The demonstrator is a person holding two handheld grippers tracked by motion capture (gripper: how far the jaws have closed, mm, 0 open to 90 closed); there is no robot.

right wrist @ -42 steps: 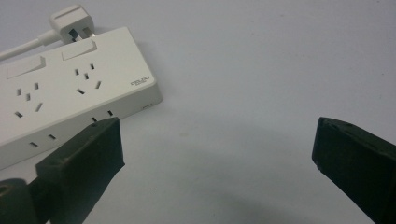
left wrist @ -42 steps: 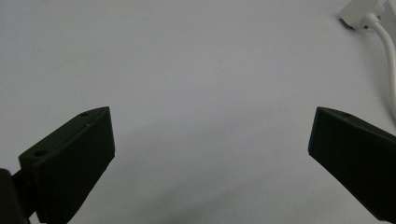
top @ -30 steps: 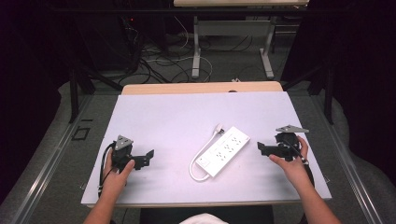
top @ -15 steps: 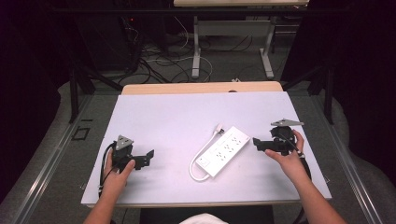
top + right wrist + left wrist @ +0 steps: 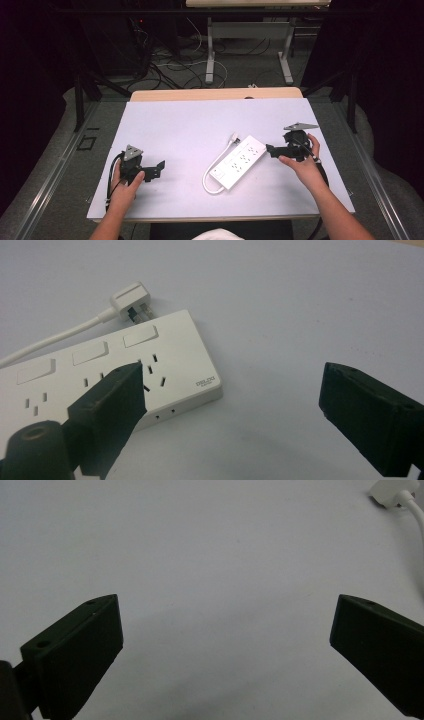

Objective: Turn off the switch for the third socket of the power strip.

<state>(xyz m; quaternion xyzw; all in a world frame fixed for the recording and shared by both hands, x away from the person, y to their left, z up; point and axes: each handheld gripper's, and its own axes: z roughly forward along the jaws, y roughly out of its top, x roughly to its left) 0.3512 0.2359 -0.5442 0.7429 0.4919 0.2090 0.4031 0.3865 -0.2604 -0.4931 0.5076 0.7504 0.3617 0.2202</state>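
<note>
We held R gripper (image 5: 272, 148) wide open just beside power strip (image 5: 238, 161); L gripper (image 5: 159, 166) open too, well apart.

You have a pale lilac-white table top (image 5: 175, 125) before you, with a strip of bare tan wood (image 5: 215, 94) showing along its 12 o'clock edge. Beyond that edge, a second table's white metal legs (image 5: 211, 55) stand on a grey floor (image 5: 240, 70), and loose cables (image 5: 170, 65) lie tangled on it toward 11 o'clock. At your 9 o'clock, a small dark square outline (image 5: 86, 142) marks the floor just beside the table, and dark drapes (image 5: 30, 65) close off both sides at 10 and 2 o'clock.
</note>
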